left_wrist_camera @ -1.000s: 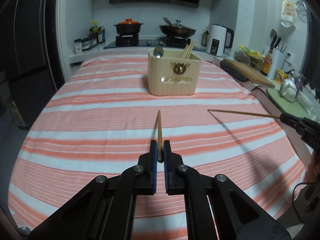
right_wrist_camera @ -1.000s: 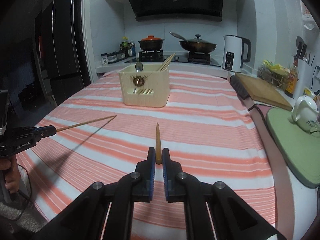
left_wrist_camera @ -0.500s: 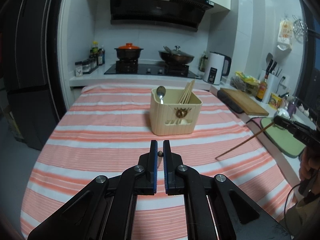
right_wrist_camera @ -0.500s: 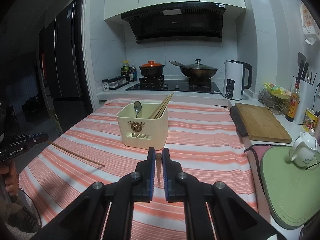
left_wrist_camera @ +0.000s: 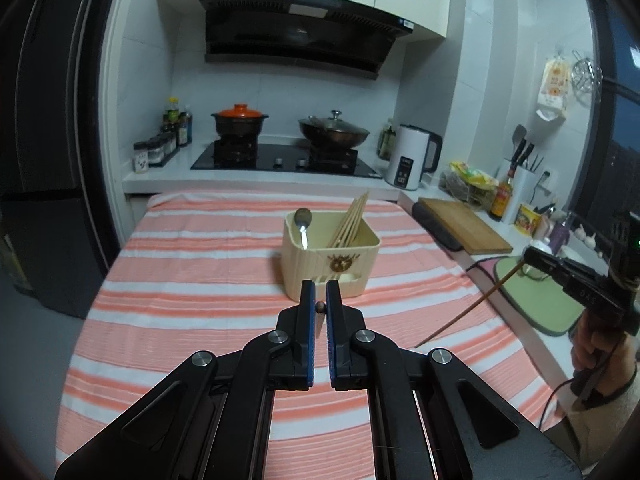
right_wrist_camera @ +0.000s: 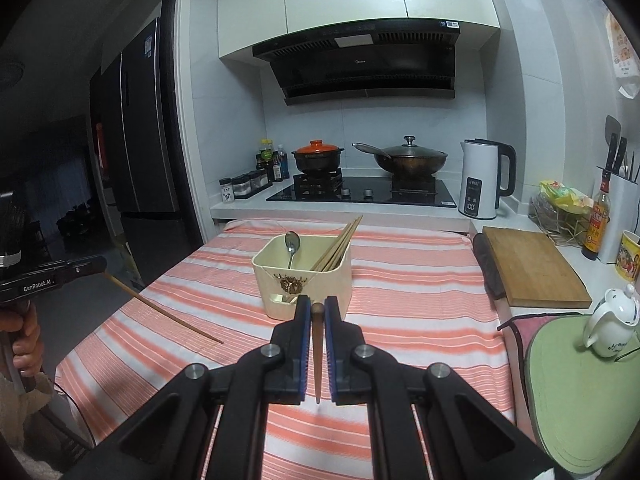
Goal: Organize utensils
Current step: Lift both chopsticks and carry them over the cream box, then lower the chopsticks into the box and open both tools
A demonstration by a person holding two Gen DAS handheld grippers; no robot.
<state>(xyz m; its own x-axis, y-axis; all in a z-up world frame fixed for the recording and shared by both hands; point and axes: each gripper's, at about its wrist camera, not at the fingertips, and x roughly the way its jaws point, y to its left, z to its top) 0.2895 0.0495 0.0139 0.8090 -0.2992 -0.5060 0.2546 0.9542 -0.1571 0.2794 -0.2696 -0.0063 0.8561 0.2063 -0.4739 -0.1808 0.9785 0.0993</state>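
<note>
**Right wrist view: you hold one chopstick per gripper**

The cream utensil holder (right_wrist_camera: 303, 280) sits mid-table on the striped cloth (right_wrist_camera: 420, 300), containing a spoon (right_wrist_camera: 292, 246) and chopsticks (right_wrist_camera: 338, 248). Your right gripper (right_wrist_camera: 316, 314) pinches a brown chopstick (right_wrist_camera: 317, 352) hanging downward; your left gripper (left_wrist_camera: 320, 300) pinches another chopstick (left_wrist_camera: 320, 307) end-on.

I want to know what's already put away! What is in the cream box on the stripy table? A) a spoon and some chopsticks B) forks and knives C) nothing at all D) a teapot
A: in the cream box a metal spoon stands up on one side and a bundle of chopsticks leans against the other side.
</note>
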